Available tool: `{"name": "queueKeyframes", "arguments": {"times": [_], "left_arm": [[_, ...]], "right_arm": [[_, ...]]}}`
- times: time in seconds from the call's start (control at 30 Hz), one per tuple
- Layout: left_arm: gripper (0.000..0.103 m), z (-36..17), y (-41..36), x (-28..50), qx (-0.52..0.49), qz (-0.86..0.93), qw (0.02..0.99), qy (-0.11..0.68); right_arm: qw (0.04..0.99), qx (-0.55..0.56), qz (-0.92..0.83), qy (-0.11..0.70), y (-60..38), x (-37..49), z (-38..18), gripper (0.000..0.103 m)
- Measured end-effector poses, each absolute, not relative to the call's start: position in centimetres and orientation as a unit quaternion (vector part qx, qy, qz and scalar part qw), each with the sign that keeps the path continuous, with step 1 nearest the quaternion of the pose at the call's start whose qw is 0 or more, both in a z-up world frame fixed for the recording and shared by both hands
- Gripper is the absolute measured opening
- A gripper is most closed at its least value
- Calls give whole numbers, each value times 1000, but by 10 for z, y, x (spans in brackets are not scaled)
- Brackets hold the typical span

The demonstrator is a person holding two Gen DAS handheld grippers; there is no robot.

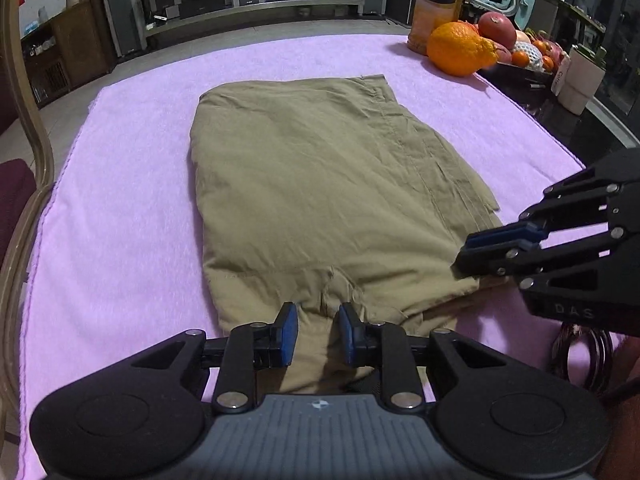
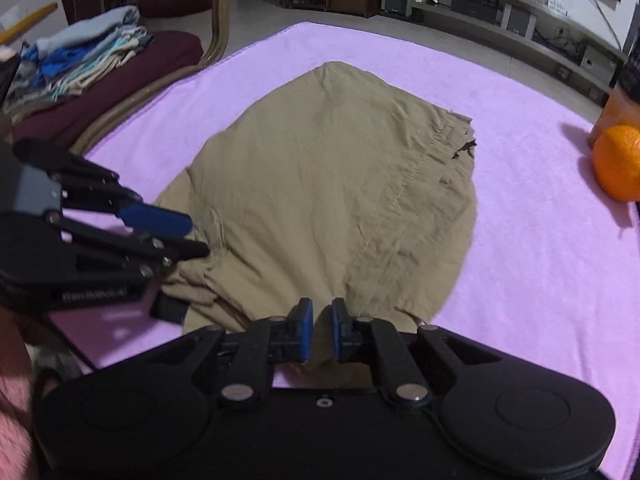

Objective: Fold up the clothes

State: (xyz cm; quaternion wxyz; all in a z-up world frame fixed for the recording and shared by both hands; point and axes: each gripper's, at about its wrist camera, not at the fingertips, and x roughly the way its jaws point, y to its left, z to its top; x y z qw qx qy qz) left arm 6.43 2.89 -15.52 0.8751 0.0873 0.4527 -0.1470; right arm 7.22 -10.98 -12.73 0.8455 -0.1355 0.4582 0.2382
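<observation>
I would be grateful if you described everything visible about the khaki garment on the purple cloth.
The khaki garment looks like thin, wrinkled woven cotton, folded into a rough rectangle with stitched seams running along it and layered hems at one far corner. It lies flat on the purple cloth. At its near edge the left gripper pinches a bunched ridge of fabric, and the right gripper clamps the edge beside it.

Right gripper point(image 2: 319, 330) jaws nearly closed, pinching near edge of khaki garment point(image 2: 340, 184) lying on pink towel point(image 2: 540, 248). Left gripper point(image 2: 188, 236) at garment's left edge, fabric bunched there. Orange point(image 2: 618, 162) far right; folded clothes stack point(image 2: 80, 60) on chair upper left.
</observation>
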Motion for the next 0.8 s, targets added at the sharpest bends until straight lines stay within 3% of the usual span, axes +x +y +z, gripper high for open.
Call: {"name": "queueKeyframes", "arguments": {"times": [0.23,0.4,0.53,0.63,0.7,0.8], "left_arm": [[23,-148,17,33,127,-178,870,443],[23,-100,37,38,53,-207,892,398],[23,-78,45,74,56,-179,909,371],[23,-89,44,115,78,-153,908,382],[9,-111,41,140,96,-136,896,411],[2,-143,42,153,92,-144,881,440]], "right_arm": [[853,-133,186,469,-126,54,-116,11],[891,-41,185,413,-156,64,-81,31],[912,-18,175,371,-169,95,-65,30],[912,19,173,372,-173,135,-69,9],[904,52,186,381,-172,158,-77,8],[887,103,215,396,-166,188,-94,10]]}}
